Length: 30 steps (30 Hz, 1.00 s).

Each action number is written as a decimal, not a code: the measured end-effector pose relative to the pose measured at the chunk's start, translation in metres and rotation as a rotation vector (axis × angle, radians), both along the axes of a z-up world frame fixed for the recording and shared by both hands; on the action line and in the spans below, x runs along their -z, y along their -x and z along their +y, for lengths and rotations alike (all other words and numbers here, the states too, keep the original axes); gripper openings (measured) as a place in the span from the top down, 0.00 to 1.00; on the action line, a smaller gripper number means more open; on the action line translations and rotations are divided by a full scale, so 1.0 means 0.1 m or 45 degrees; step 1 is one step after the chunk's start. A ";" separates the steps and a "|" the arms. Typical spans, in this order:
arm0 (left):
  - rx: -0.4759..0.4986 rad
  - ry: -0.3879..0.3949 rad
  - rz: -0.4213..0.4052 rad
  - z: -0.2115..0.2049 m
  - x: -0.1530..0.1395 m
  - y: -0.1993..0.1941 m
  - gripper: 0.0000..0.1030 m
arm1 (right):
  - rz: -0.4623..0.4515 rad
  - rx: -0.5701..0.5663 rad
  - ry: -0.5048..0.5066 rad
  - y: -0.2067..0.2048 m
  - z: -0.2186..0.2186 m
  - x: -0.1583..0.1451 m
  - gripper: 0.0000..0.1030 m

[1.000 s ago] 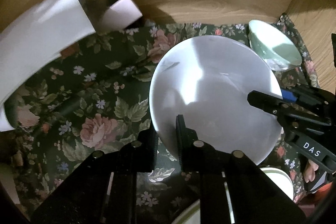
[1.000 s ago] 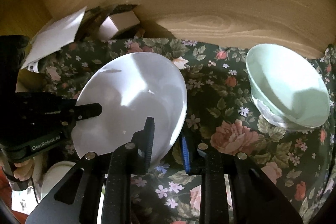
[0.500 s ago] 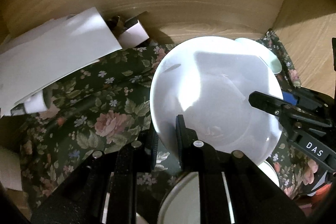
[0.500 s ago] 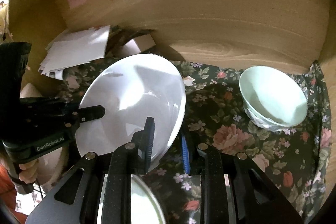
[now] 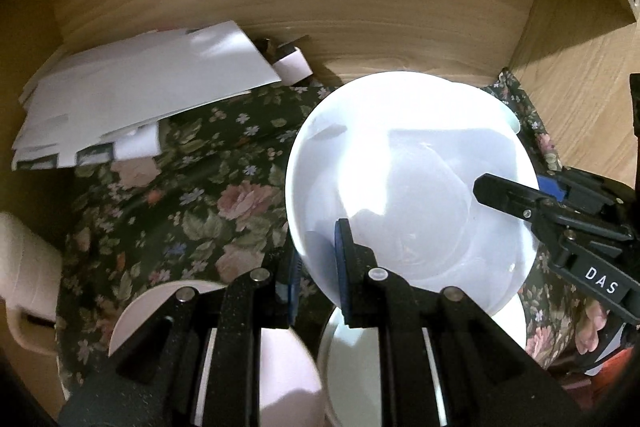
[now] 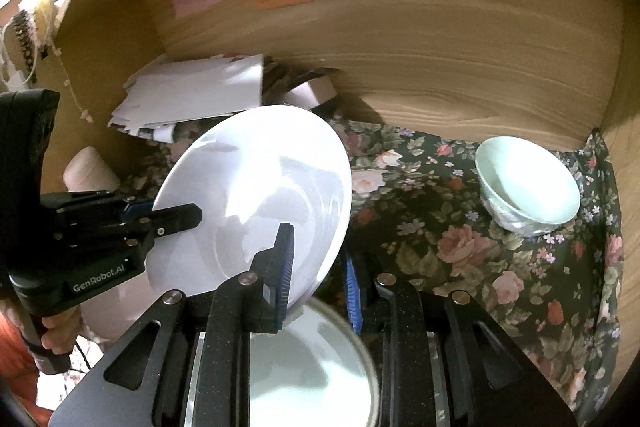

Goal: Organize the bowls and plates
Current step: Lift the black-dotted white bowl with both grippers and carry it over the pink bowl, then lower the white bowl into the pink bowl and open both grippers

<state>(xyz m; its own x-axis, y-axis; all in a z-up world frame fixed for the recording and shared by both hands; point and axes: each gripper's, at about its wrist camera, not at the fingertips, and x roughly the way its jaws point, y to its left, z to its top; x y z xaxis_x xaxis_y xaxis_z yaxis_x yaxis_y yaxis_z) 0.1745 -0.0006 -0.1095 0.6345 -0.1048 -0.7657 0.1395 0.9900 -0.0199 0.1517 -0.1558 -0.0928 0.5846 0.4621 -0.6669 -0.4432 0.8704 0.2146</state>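
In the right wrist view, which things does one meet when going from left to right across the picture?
left gripper → white plate → green bowl

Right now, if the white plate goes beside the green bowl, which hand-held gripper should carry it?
Right, probably. The left hand-held gripper and right hand-held gripper both clamp the rim of the white plate, but the right one holds the edge nearer the green bowl.

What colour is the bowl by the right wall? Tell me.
Pale mint green bowl, clearest in the right wrist view.
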 end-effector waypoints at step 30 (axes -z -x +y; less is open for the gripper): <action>-0.246 0.004 -0.048 1.06 0.04 1.14 0.85 | -0.009 -0.250 -0.040 0.58 0.95 0.09 0.80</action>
